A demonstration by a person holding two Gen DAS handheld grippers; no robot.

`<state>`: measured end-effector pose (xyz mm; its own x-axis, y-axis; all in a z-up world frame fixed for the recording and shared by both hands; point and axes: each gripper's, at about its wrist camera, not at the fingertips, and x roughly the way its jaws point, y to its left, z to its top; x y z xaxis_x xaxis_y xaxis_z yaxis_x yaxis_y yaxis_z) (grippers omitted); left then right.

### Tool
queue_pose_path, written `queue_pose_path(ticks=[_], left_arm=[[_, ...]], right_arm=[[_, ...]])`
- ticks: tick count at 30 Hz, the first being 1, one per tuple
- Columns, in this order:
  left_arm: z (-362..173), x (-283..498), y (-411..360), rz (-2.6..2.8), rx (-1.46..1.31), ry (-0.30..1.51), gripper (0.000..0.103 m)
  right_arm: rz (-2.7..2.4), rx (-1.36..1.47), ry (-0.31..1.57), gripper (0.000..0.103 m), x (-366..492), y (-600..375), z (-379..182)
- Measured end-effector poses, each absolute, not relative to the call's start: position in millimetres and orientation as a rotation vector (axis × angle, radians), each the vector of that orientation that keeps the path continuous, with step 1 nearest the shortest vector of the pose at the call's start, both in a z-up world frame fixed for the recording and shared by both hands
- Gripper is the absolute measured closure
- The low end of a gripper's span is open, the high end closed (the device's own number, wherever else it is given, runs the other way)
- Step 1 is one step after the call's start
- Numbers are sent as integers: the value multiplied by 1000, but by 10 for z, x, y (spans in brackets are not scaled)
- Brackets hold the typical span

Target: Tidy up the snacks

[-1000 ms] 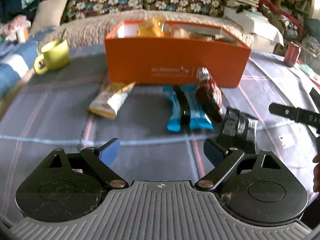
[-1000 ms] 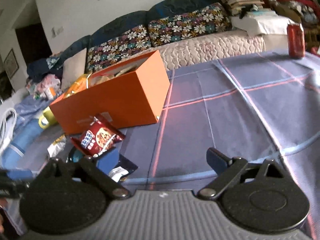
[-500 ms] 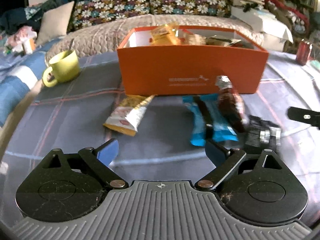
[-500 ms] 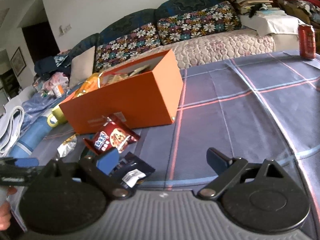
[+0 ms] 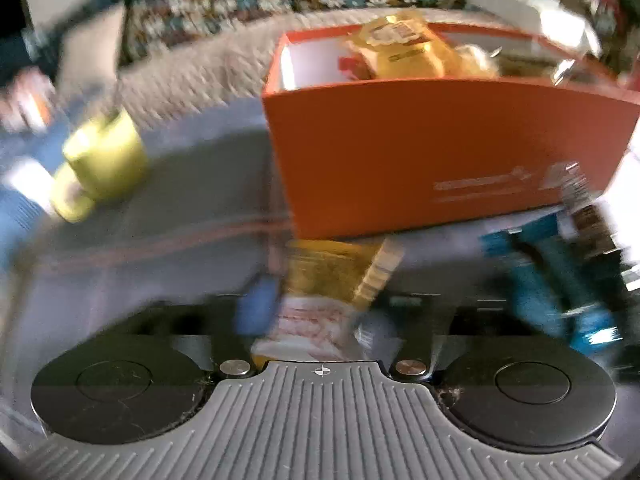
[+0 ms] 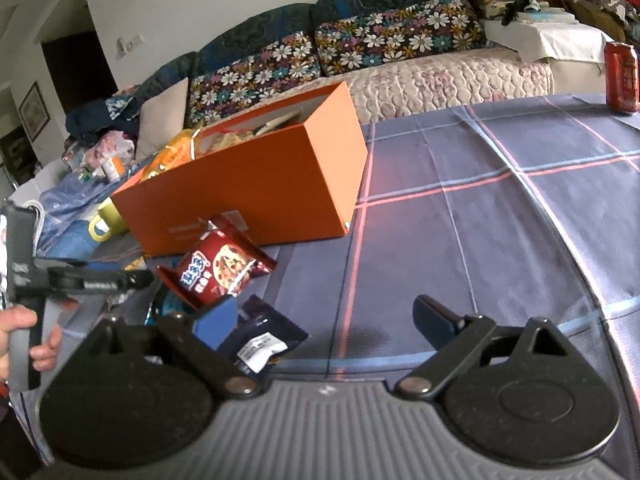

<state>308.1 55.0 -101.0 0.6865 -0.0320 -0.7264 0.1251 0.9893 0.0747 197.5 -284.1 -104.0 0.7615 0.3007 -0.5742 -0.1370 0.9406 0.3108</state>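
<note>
The left wrist view is blurred by motion. My left gripper (image 5: 316, 312) has its fingers close on either side of a yellow and white snack bar (image 5: 324, 292) lying in front of the orange box (image 5: 432, 152), which holds several snack packets. Blue bars (image 5: 560, 280) and a dark red packet (image 5: 588, 216) lie at the right. My right gripper (image 6: 324, 316) is open and empty above the tablecloth; a red cookie packet (image 6: 216, 268) and a black packet (image 6: 260, 340) lie by its left finger. The orange box (image 6: 256, 188) stands beyond.
A green mug (image 5: 100, 164) stands left of the box, also showing in the right wrist view (image 6: 106, 218). A red can (image 6: 622, 76) stands at the table's far right. A sofa with floral cushions (image 6: 360, 52) lies behind the table. The left gripper (image 6: 80, 280) shows at the left.
My left gripper has moved forward and left to the yellow snack bar and its fingers have closed in around it. The right gripper has stayed open and shifted slightly.
</note>
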Motion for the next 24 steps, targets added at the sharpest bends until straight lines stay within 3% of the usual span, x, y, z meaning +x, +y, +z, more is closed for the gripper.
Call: queue_pose_path(ticks=[8,12,19,24], left_arm=[[-1012,2224,358,-86,131,809,91],[-990,1994,314,-103,47,838,80],[-977,2016,267,-96,31,849,74],[-983,1907,199,-91,50,844,63]], right_arm=[[271,244,658,9,1929,-2784,-1030],[323,195,675,9,1944,-2566,-1056],[326,-33,689,9,2094,-2057,-1182],[298,-66,717,9,1971,-2191,-1160]])
